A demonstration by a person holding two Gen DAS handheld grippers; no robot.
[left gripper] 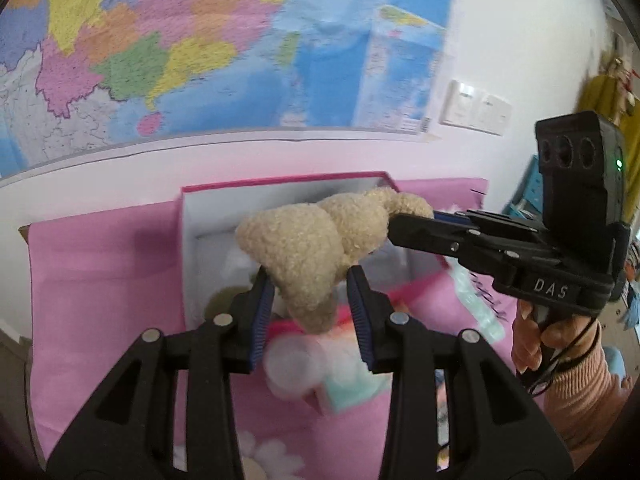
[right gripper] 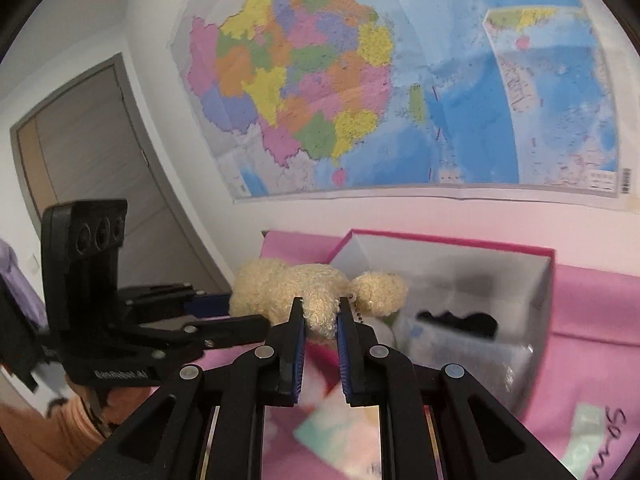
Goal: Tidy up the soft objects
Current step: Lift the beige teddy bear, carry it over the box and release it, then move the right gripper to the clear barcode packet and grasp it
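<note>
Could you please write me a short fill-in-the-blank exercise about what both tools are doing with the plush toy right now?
1. Both the left tool and the right tool grip one ____ plush toy.
2. The toy hangs above an open box with a ____ rim.
3. The cloth under the box is ____.
4. A large ____ hangs on the wall behind.

Missing words: cream; pink; pink; map

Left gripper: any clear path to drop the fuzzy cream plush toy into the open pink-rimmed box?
Probably yes. The left gripper and right gripper both clamp the fuzzy cream plush toy above the open pink-rimmed box; nothing blocks the opening, though the right must release too.
</note>
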